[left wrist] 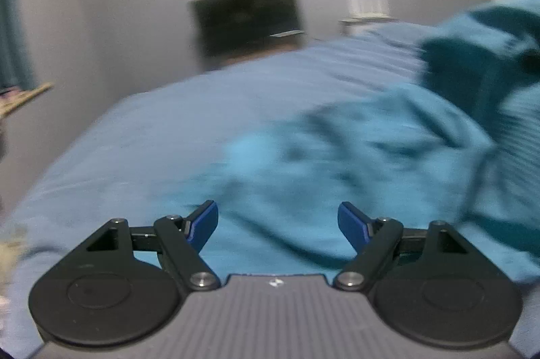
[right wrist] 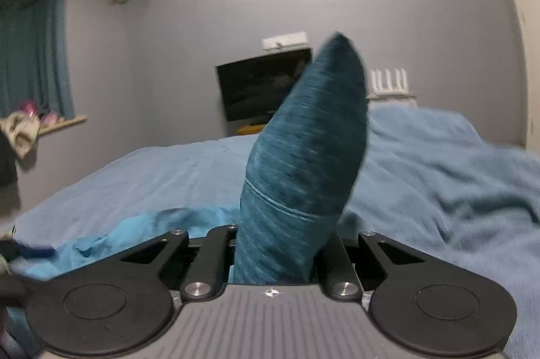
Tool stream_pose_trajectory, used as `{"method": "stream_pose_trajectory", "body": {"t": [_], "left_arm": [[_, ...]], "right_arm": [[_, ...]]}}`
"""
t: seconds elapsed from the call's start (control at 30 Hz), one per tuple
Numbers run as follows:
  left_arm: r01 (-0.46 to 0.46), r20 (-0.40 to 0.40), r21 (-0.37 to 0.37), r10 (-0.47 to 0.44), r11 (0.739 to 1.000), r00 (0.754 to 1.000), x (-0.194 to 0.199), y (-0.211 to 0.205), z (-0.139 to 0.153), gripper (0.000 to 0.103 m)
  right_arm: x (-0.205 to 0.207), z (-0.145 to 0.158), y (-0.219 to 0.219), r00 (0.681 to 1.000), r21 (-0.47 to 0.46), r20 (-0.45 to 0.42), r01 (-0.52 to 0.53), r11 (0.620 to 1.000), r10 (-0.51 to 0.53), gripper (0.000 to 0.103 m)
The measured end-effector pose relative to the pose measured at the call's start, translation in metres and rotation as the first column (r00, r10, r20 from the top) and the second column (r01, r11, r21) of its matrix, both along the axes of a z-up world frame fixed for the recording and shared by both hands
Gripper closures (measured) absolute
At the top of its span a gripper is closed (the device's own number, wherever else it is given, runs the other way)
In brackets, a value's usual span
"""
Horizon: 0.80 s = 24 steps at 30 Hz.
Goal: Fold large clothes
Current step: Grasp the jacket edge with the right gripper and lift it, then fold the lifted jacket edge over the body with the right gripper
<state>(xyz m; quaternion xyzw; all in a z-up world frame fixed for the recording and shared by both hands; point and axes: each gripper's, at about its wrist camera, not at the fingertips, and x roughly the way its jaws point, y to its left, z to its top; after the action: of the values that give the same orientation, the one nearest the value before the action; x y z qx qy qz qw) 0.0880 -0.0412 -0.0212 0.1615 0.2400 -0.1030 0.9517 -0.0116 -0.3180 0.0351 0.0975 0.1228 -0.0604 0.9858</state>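
Your left tool (left wrist: 277, 225) hangs with its blue-tipped fingers (left wrist: 204, 225) spread wide, and nothing sits between them. Below and ahead of it the teal garment (left wrist: 337, 156) lies rumpled on the bed (left wrist: 135, 149), spreading from the middle of the left wrist view over to its right side, where a darker part of it rises up toward the edge of the view. That view is blurred, so the folds are hard to read.

Your right tool (right wrist: 275, 254) is clamped down on a bunched part of the same teal garment (right wrist: 303, 156). The jaws stand nearly together with the cloth pinched between them, and the gathered fabric sticks up from the grip as a tall, tapering shape with a seam line across it. More of the garment trails off low to the left of the right tool, lying on the light blue bed (right wrist: 438, 173).

Behind the bed, a dark screen (right wrist: 256, 88) stands against the grey wall, and a curtain (right wrist: 33, 61) hangs at the far left.
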Motion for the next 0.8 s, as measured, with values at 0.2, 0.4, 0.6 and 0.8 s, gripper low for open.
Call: {"method": "stream_pose_trajectory", "body": {"t": [0.2, 0.4, 0.6, 0.8], "left_arm": [[-0.277, -0.014, 0.047, 0.278, 0.96, 0.96, 0.017, 0.077, -0.011, 0.024], [-0.332, -0.246, -0.015, 0.319, 0.943, 0.915, 0.035, 0.094, -0.039, 0.028], [-0.356, -0.213, -0.24, 0.309, 0.903, 0.927, 0.017, 0.12, -0.022, 0.028], [-0.334, -0.194, -0.441, 0.274, 0.833, 0.942, 0.008, 0.152, -0.005, 0.029]], "right_arm": [[0.007, 0.039, 0.063, 0.997, -0.162, 0.015, -0.074, 0.984, 0.077, 0.087], [0.008, 0.049, 0.13, 0.984, -0.373, -0.002, -0.164, 0.913, 0.176, 0.087], [-0.009, 0.053, 0.212, 0.953, -0.522, -0.018, -0.266, 0.81, 0.302, 0.088], [-0.039, 0.04, 0.287, 0.9, -0.627, -0.092, -0.385, 0.677, 0.427, 0.088]]}}
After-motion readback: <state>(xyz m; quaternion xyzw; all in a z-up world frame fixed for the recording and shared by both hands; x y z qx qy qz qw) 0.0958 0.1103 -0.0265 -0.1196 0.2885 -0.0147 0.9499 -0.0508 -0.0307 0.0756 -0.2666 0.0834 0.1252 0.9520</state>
